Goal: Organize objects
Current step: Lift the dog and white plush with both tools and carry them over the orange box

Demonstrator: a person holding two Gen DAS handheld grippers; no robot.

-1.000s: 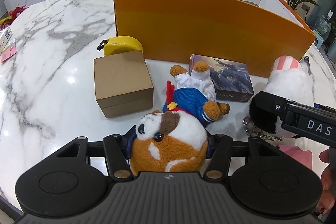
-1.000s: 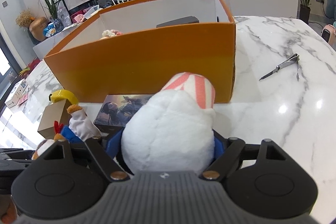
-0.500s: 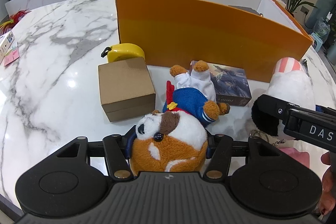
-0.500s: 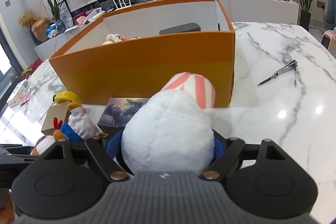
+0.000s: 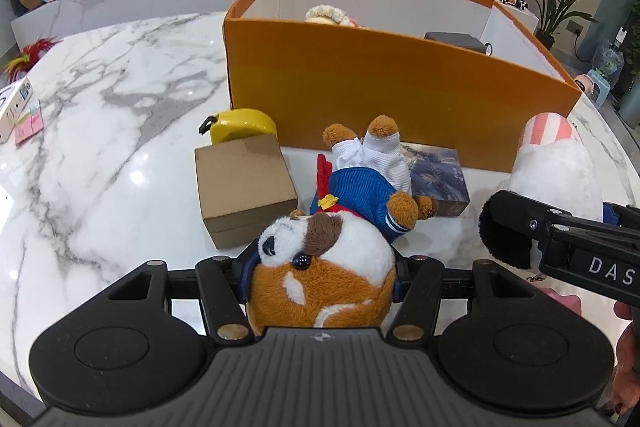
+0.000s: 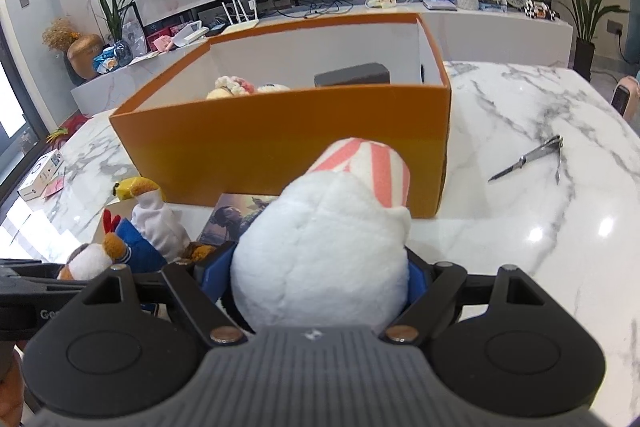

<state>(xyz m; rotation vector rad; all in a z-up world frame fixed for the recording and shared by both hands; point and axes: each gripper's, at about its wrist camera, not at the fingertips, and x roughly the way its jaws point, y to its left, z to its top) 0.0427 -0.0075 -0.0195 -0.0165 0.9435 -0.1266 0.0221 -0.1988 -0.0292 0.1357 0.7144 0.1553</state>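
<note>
Orange box (image 6: 288,143) partly filled; two plush toys in transit.
Left hand-held gripper (image 5: 320,281) clamps the brown-and-white plush dog (image 5: 324,267); right hand-held gripper (image 6: 316,287) clamps the white plush (image 6: 324,251), both near the box's front wall. Inside: crocheted toys (image 6: 234,87) far left, dark case (image 6: 352,74) right. Brown carton (image 5: 244,187), picture box (image 5: 438,179) and yellow item (image 5: 240,125) remain on tabletop (image 6: 540,227).

A brown-and-white plush dog (image 5: 320,267) in a blue sweater and white trousers hangs head-down with its feet up, and a white plush toy (image 6: 324,259) with a pink-striped cap is upright beside it. Behind them a large open orange cardboard box (image 6: 288,143) stands on the marble table and holds 2 small plush toys (image 6: 236,87) and a dark grey block (image 6: 352,75). In front of the box lie a plain brown carton (image 5: 244,187), a yellow rounded object (image 5: 244,125) and a flat box with a dark printed picture (image 5: 440,179).
</note>
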